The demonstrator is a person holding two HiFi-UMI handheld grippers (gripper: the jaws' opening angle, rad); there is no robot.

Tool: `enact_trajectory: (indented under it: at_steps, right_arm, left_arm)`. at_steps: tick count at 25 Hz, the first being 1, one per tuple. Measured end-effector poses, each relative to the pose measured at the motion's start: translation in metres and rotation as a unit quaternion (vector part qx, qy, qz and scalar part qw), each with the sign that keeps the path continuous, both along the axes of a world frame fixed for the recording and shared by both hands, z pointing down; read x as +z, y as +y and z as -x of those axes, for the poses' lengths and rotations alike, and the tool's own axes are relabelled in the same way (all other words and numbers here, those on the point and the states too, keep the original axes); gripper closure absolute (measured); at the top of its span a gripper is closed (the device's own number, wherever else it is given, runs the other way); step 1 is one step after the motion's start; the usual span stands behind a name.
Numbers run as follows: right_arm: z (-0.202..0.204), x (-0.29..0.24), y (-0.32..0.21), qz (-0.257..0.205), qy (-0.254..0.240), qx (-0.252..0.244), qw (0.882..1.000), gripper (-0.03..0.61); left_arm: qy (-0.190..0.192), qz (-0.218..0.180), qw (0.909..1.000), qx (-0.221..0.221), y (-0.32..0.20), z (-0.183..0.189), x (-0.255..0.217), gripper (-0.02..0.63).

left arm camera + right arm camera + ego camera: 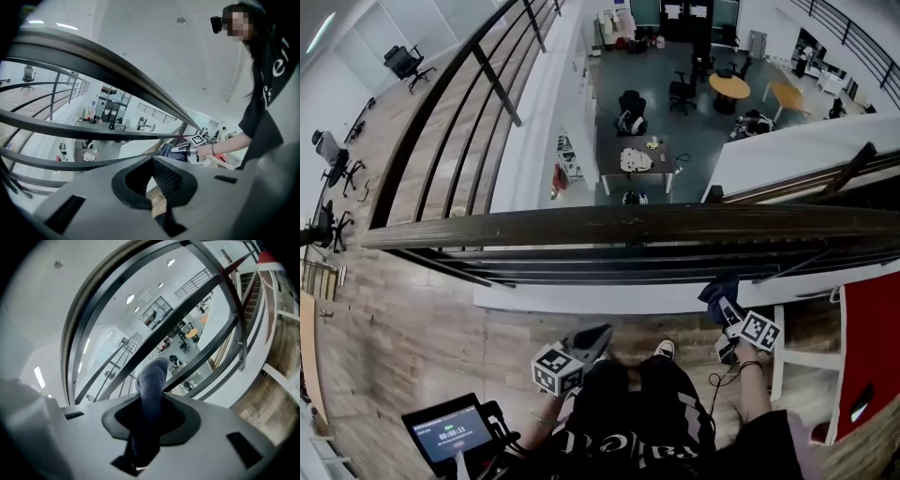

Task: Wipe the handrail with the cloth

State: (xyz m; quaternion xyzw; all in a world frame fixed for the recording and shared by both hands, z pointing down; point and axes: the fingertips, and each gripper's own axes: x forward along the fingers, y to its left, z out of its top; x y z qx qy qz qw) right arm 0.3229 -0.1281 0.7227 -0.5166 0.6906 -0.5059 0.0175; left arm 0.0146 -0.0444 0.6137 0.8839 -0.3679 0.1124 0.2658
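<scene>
The dark wooden handrail (628, 225) runs left to right in front of me, with thin metal bars under it. My right gripper (724, 302) is below the rail at the right, shut on a dark blue cloth (717, 287) that sticks up past the jaws. In the right gripper view the cloth (151, 380) stands upright between the jaws of the right gripper (150, 397), apart from the handrail (79, 319) that curves overhead. My left gripper (598, 335) hangs low at the middle, well under the rail. Its jaws (152, 161) look shut with nothing in them. The handrail (93, 61) arcs above.
Beyond the railing is a drop to a lower floor with desks and chairs (637, 159). A small screen (450, 431) sits at my lower left. A red panel (872, 347) and a white frame (787, 356) stand at the right. My shoe (664, 349) rests on the wooden floor.
</scene>
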Motion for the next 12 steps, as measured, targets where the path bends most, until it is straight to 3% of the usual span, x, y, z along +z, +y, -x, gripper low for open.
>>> enact_trajectory:
  at_steps: [5, 12]
  right_arm:
    - [0.178, -0.012, 0.006, 0.000, -0.008, -0.071, 0.997, 0.486]
    - [0.305, 0.014, 0.003, -0.003, 0.007, -0.175, 0.985, 0.486]
  left_arm:
    - [-0.001, 0.009, 0.9997, -0.022, 0.028, 0.122, -0.008, 0.614]
    - [0.014, 0.033, 0.9967, -0.073, 0.051, 0.181, 0.013, 0.614]
